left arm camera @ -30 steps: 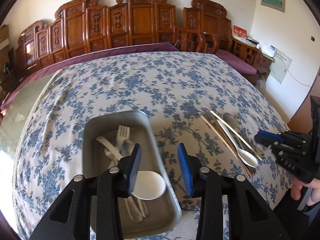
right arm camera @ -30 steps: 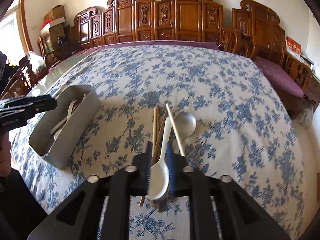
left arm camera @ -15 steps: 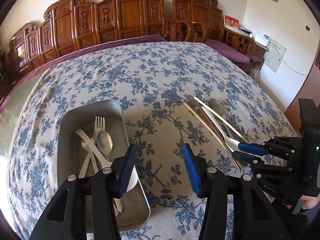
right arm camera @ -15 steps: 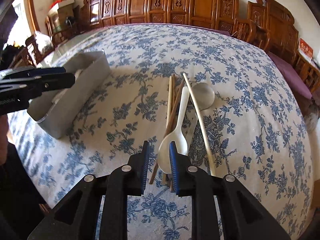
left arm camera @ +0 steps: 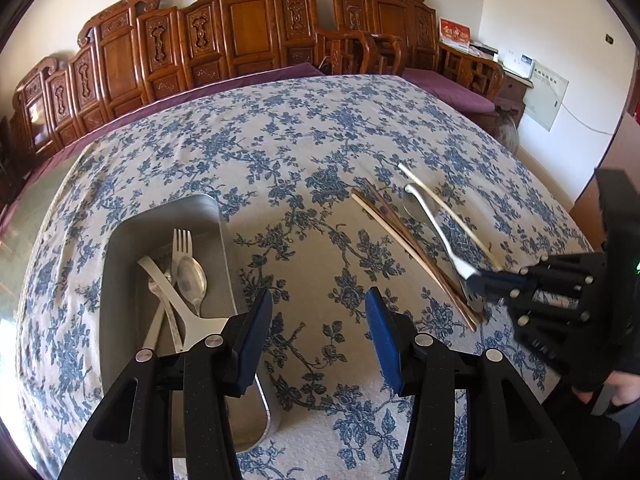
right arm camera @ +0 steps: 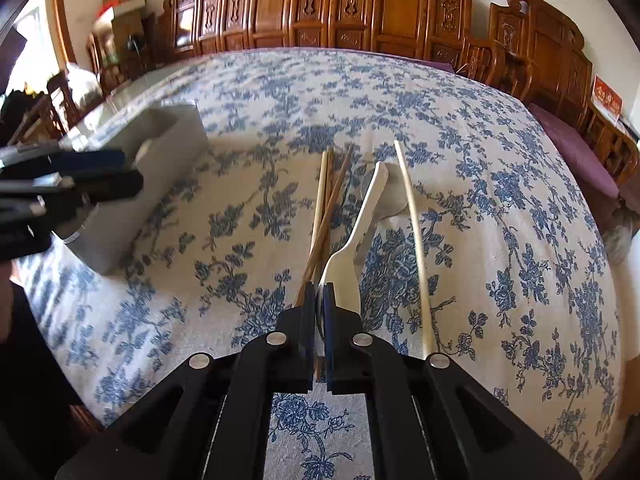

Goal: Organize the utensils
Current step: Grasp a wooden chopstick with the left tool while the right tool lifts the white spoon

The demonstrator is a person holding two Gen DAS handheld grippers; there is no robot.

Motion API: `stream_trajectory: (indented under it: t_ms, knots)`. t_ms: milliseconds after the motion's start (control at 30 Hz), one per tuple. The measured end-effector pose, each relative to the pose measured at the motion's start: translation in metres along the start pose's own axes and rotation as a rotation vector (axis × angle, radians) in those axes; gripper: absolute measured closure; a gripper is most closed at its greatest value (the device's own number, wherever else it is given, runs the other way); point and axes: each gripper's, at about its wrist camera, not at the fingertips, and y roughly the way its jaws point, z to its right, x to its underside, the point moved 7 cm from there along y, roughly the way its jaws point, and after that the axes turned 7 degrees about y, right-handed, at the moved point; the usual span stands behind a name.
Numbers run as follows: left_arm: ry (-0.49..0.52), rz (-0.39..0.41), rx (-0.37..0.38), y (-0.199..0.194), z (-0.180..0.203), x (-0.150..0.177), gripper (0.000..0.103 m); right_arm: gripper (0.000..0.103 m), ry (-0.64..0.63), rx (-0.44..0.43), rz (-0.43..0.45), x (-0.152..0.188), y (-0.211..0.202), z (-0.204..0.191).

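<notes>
My right gripper (right arm camera: 319, 292) is shut on the bowl of a white plastic spoon (right arm camera: 360, 224), whose handle points away over the cloth. In the left wrist view the same right gripper (left arm camera: 480, 280) grips the white spoon (left arm camera: 432, 220) beside brown chopsticks (left arm camera: 408, 248) and a pale chopstick (left arm camera: 444, 216). A metal spoon (right arm camera: 390, 200) lies under the white one. My left gripper (left arm camera: 318, 300) stands open over bare cloth, nothing between its fingers, just right of the grey tray (left arm camera: 116, 280). The tray holds a fork (left arm camera: 182, 244), a metal spoon (left arm camera: 192, 280) and a white spoon (left arm camera: 188, 312).
A blue-flowered cloth (left arm camera: 304, 152) covers the whole table. Carved wooden chairs (left arm camera: 244, 32) line the far edge. The left gripper (right arm camera: 132, 172) hangs in front of the tray (right arm camera: 168, 136) in the right wrist view. A person's hand (left arm camera: 624, 384) shows at the right edge.
My right gripper has shut on the white spoon's bowl. My left gripper has moved from above the tray to the cloth on its right, with its jaws a little wider.
</notes>
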Motion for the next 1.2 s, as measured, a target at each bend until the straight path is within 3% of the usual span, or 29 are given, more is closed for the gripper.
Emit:
stream_trajectory:
  t_ms: [333,767,1200]
  knots:
    - [0.009,0.000,0.003,0.009,0.027,-0.002,0.057,0.098,0.100,-0.089,0.101,-0.019,-0.028,0.026]
    - [0.051,-0.041,0.062,0.039,0.083,-0.010,0.057,0.098,0.181,-0.044,0.132,-0.021,-0.035,0.069]
    - [-0.090,-0.122,0.162,0.075,0.095,-0.007,0.082,0.098,0.195,-0.053,0.136,-0.021,-0.037,0.067]
